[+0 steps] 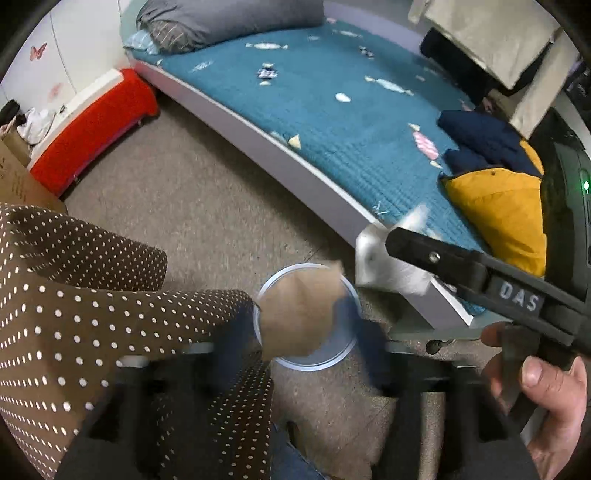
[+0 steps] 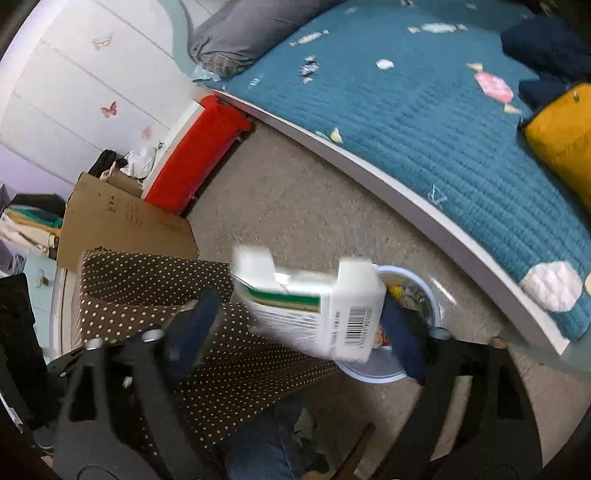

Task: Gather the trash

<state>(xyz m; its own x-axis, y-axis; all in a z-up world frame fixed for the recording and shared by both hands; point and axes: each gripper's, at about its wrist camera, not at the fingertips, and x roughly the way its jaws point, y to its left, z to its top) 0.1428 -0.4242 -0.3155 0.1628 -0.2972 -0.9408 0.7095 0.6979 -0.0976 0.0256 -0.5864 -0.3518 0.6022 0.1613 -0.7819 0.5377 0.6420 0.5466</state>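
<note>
Over the bin, left gripper (image 1: 301,332): I had its jaws standing wide, with a tan scrap of paper (image 1: 301,314) loose between the blurred blue fingers (image 1: 236,339), pads not pressing on it.
Right gripper (image 2: 295,328): my jaws were also spread wide; a white carton (image 2: 314,310) with a green stripe and a barcode hung tilted in the gap, blurred, apparently touching neither pad (I could not be sure at the right finger).
Seen from the left camera: the right gripper's black finger reached in from the right with that white carton (image 1: 391,262) at its tip, and a bare hand (image 1: 546,391) gripped the handle below.
Trash bin (image 2: 424,295): round, pale-rimmed, on the floor right under both grippers; some colourful scraps already lay inside.
Beside the bin: a brown stool with white dots (image 2: 207,314), just left of it, partly under my left-hand finger.
Floor (image 1: 192,214): grey-beige carpet.
Bed (image 1: 314,110): teal quilted cover, near the bin, strewn with candy wrappers (image 1: 424,144) (pink, white, dark).
On the bed's far side: a yellow cushion (image 1: 498,210), dark blue clothes (image 1: 480,136), a grey pillow (image 1: 221,22).
Further off: a red bench (image 2: 199,151) and a cardboard box (image 2: 122,225) by the white wall.
</note>
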